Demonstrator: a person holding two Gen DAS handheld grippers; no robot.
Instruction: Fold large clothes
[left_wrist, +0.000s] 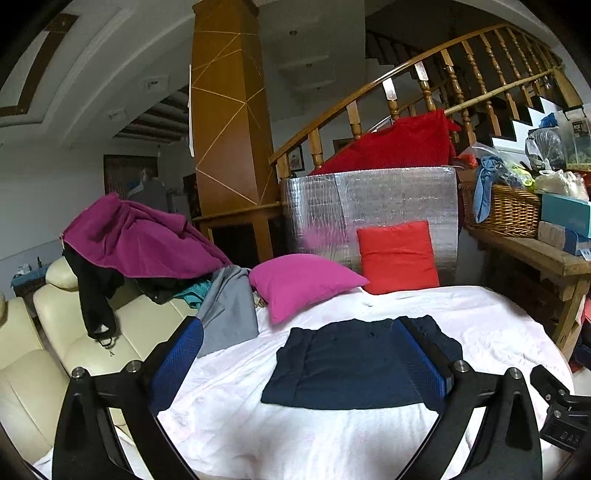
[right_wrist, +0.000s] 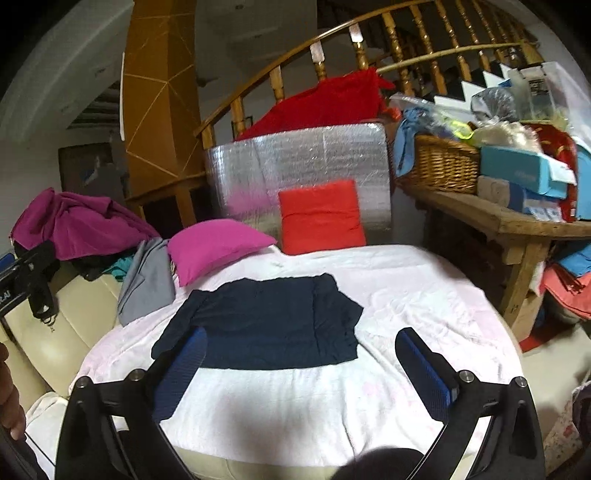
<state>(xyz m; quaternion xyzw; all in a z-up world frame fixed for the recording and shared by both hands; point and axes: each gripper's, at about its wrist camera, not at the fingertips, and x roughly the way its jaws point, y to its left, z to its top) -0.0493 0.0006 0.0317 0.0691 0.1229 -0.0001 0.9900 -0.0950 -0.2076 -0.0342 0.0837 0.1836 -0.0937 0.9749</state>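
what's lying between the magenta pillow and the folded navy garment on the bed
Nothing: only bare white sheet separates the magenta pillow from the folded navy garment. The right wrist view shows that gap most clearly.

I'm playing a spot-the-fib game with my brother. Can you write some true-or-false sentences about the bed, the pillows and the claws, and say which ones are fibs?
1. The navy garment lies folded flat on the white sheet. True.
2. The right claw is squeezing the navy garment. False: its jaws stand wide open with nothing gripped.
3. The pink pillow sits to the left of the red pillow. True.
4. The left claw is clamped shut. False: it is open and holds nothing.
5. A wicker basket stands on the wooden bench to the right of the bed. True.
6. The gray garment lies on top of the navy one. False: it lies apart, at the sheet's left edge.
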